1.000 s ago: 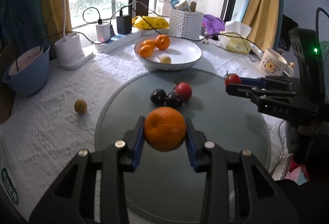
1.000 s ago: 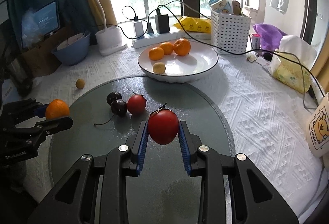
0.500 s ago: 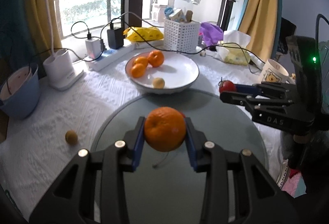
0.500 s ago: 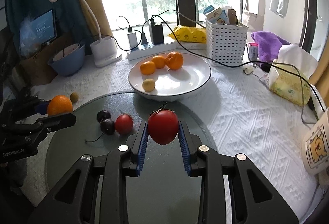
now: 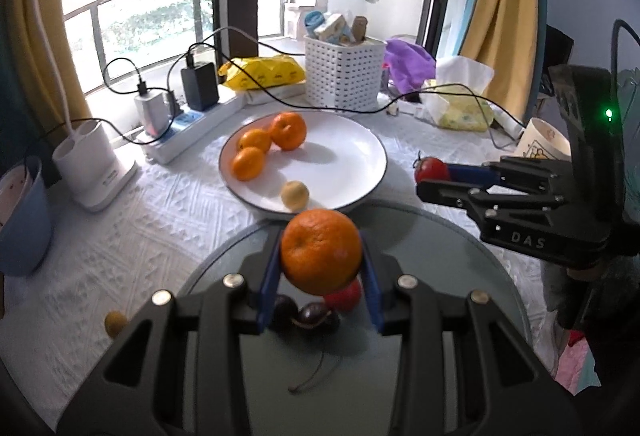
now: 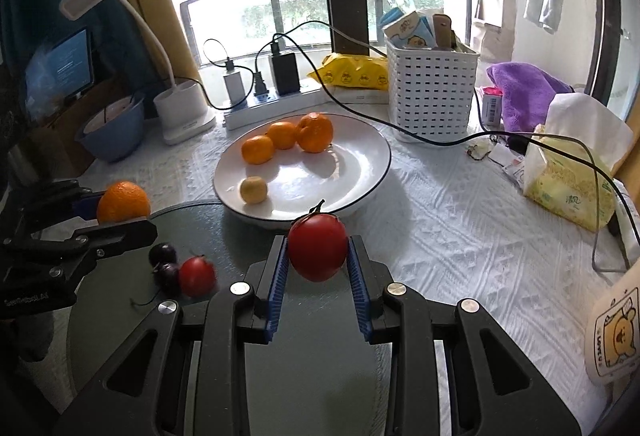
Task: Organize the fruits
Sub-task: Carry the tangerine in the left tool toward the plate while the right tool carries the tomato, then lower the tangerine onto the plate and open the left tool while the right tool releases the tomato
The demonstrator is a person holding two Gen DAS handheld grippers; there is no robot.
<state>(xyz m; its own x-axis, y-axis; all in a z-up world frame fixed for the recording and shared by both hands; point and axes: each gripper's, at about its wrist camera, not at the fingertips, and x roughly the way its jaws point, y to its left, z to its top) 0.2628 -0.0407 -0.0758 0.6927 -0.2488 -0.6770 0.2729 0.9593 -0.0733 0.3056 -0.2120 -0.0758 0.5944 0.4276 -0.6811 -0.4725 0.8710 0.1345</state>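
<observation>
My left gripper [image 5: 321,260] is shut on an orange [image 5: 321,251] and holds it above the grey glass disc [image 5: 460,276], just short of the white plate [image 5: 352,152]. My right gripper [image 6: 318,256] is shut on a red tomato [image 6: 318,247], also near the plate's [image 6: 360,160] front rim. The plate holds three oranges [image 6: 284,142] and a small yellow fruit [image 6: 253,189]. On the disc lie a red fruit [image 6: 197,275] and two dark cherries [image 6: 164,262]. A small brown fruit [image 5: 115,323] lies on the cloth at left.
A power strip with chargers and cables [image 6: 276,100], a white lamp base [image 6: 182,112], a white basket [image 6: 432,92], a blue bowl [image 6: 112,128], a tissue pack [image 6: 568,180] and a mug [image 6: 612,340] ring the plate on the white tablecloth.
Both grippers have moved forward toward the plate, each still holding its fruit. The red fruit and cherries now lie beneath and behind the left gripper's fingers.
</observation>
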